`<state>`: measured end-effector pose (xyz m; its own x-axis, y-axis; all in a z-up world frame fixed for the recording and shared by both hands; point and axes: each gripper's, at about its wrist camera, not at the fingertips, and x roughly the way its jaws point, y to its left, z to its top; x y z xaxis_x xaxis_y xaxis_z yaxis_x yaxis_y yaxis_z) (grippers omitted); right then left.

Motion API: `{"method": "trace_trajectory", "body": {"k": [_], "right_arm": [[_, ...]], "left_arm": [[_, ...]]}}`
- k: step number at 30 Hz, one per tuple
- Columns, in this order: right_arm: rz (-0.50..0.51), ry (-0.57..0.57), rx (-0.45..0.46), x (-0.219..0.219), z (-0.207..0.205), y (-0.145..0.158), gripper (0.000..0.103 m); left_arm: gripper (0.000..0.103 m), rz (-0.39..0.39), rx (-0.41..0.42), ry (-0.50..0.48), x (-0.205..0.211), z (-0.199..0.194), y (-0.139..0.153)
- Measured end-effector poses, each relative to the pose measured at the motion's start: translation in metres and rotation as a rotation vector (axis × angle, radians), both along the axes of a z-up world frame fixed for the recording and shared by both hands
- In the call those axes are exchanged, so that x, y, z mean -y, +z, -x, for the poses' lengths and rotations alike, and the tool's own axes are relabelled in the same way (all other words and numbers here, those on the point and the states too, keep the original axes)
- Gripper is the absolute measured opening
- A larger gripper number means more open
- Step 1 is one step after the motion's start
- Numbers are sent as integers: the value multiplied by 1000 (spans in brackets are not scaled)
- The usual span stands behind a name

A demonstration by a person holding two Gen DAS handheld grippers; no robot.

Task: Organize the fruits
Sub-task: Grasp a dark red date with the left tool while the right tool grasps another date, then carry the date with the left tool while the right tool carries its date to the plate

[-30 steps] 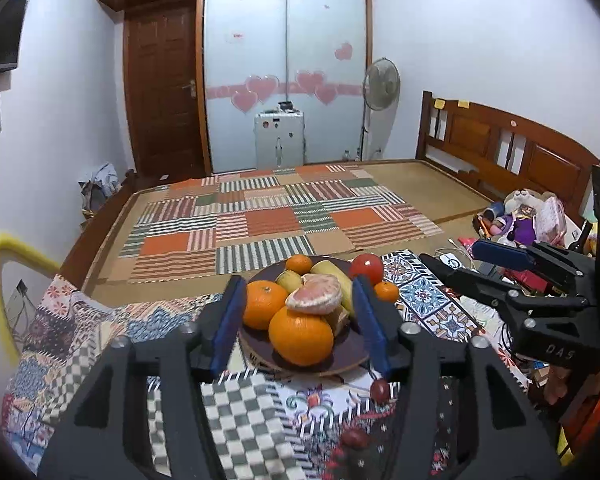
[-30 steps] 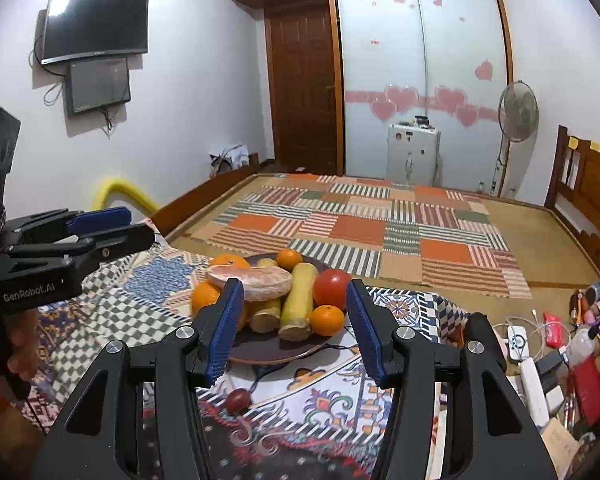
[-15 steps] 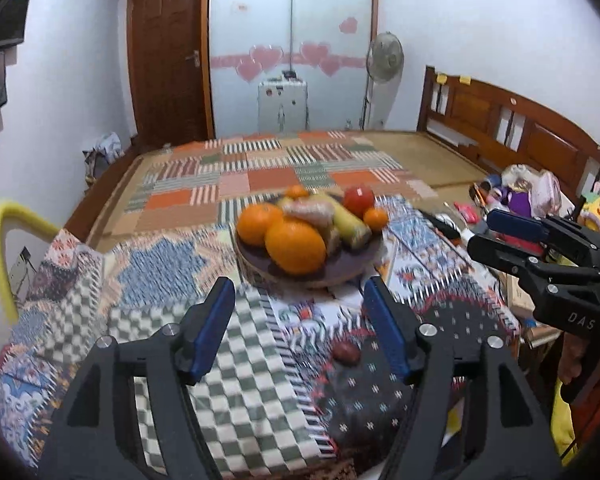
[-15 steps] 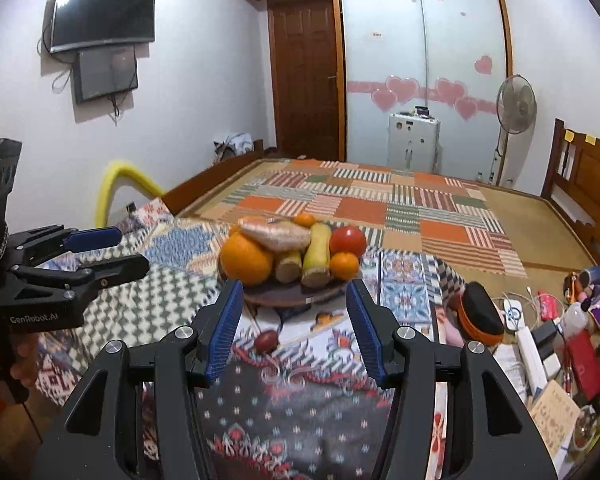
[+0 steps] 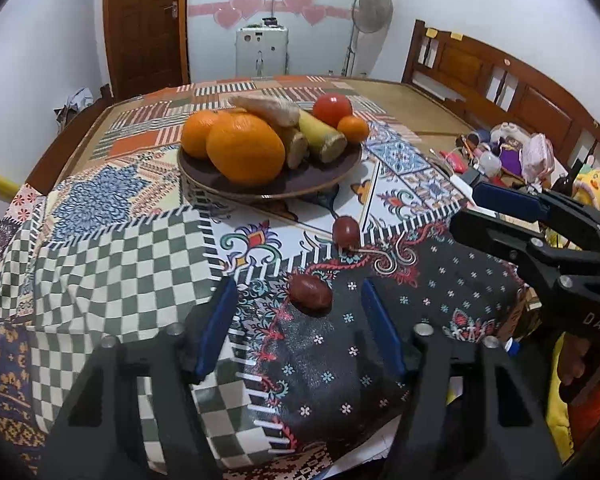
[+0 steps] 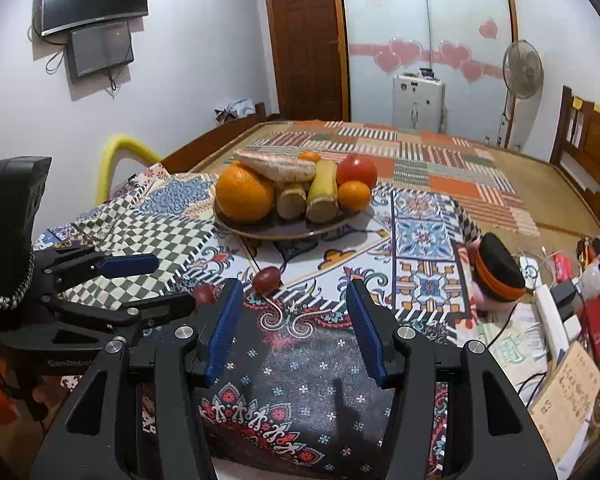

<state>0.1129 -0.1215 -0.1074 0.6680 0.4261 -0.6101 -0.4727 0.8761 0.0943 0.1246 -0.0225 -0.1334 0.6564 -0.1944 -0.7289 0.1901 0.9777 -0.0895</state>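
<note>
A dark plate (image 5: 332, 176) on the patchwork cloth holds oranges (image 5: 246, 154), a tomato (image 5: 332, 108), a peeled citrus and cut yellow stalks. It also shows in the right wrist view (image 6: 256, 232). Two small dark red fruits lie loose on the cloth: one (image 5: 311, 289) just ahead of my open left gripper (image 5: 300, 324), another (image 5: 345, 231) further on. In the right wrist view they are the far fruit (image 6: 266, 279) and the near fruit (image 6: 203, 294), partly behind the left gripper (image 6: 136, 284). My right gripper (image 6: 294, 324) is open and empty; it also shows in the left wrist view (image 5: 500, 216).
A black and orange pouch (image 6: 498, 268) lies at the table's right edge. Bottles, cables and toys (image 5: 512, 156) clutter the right side. A patchwork bed (image 6: 420, 152) lies beyond the table, and a yellow chair back (image 6: 116, 156) stands at the left.
Both grippers have drawn back from the plate toward the table's near edge. The left gripper now sits low, just behind the near red fruit. Both stay open.
</note>
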Motion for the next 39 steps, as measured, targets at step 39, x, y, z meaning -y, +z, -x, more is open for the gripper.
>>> {"method": "trace_trajectory", "body": {"k": [39], "right_arm": [[77,44,-102,-59,-42,-38,21]], "left_arm": [[24,21,63,46,-46,-2,-6]]}}
